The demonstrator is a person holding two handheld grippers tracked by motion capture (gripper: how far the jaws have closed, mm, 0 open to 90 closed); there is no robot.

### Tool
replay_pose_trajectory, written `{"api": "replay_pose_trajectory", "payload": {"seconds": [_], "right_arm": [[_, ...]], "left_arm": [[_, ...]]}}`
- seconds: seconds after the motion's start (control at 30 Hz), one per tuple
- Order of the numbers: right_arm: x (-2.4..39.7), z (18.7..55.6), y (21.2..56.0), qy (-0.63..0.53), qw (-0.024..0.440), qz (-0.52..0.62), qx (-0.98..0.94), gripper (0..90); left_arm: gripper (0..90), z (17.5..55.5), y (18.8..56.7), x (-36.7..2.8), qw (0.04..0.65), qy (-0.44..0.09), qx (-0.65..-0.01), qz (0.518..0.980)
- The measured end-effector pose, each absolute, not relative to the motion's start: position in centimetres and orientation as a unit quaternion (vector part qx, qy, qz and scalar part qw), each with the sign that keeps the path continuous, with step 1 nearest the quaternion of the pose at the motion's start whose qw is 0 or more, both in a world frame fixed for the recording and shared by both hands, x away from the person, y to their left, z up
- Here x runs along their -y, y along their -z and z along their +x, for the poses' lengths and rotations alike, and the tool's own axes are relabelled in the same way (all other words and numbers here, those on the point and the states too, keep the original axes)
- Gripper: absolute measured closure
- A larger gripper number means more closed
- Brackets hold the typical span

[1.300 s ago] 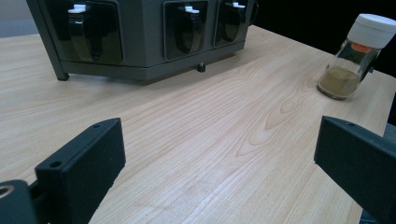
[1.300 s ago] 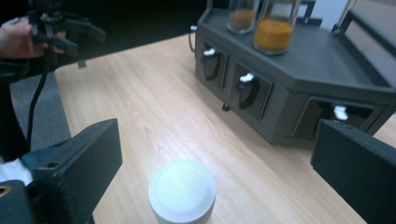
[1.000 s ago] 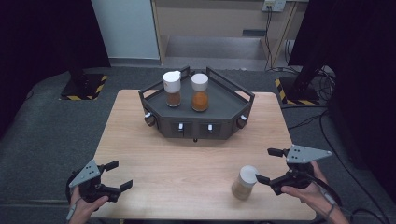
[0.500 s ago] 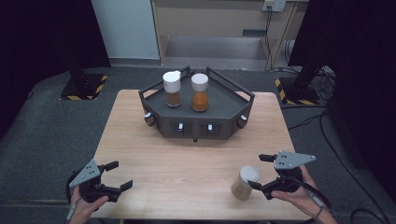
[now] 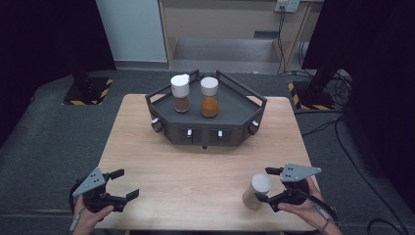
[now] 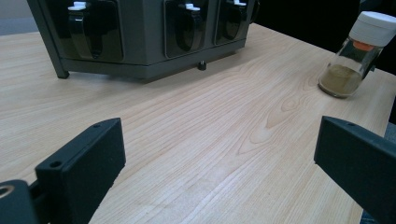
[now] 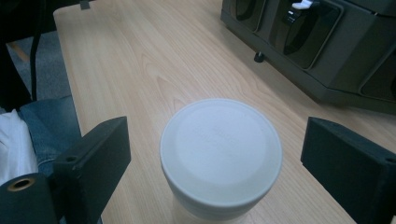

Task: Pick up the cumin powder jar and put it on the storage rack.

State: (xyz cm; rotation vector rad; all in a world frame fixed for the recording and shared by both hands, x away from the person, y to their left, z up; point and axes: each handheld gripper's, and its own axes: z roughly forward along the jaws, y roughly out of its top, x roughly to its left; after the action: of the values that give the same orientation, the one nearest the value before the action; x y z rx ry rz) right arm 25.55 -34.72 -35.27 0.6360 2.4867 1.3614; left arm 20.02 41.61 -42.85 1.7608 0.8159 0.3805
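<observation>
From the high view, the right gripper (image 5: 266, 185) sat at the near right corner of the table (image 5: 205, 166), its jaws spread either side of a white-capped spice jar (image 5: 256, 191) standing upright there. The jaws had just been closing, with the jar between them but not yet pinched. The left gripper (image 5: 123, 184) rested at the near left corner, jaws spread on nothing. Two more jars (image 5: 195, 95) stood in the dark rack (image 5: 244, 125) at the far side.

In the left gripper view, the spice jar (image 6: 362, 53) stood well apart, across bare wood.

In the right gripper view, the jar's white cap (image 7: 220, 149) lay centred between the jaws, with a gap at each side. To my eye, a good grasp would mean sinking below the cap, squaring the pads to the glass, then squeezing evenly so the jar didn't tip.
</observation>
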Motion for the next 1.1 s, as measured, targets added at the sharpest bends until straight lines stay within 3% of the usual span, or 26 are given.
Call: {"api": "replay_pose_trajectory", "payload": {"seconds": [0.47,0.7,1.1], "right_arm": [[34.7,25.8,37.2,-0.467,0.116,0.218,-0.849,20.5],[35.4,26.0,38.4,-0.487,0.109,0.216,-0.839,33.4],[35.6,25.7,38.8,-0.496,0.113,0.224,-0.832,33.9]], "left_arm": [[0.8,20.0,42.8,-41.6,0.549,-0.16,-0.345,0.744],[0.8,20.1,42.8,-41.6,0.548,-0.159,-0.347,0.745],[0.8,20.1,42.8,-41.6,0.547,-0.16,-0.348,0.744]]}}
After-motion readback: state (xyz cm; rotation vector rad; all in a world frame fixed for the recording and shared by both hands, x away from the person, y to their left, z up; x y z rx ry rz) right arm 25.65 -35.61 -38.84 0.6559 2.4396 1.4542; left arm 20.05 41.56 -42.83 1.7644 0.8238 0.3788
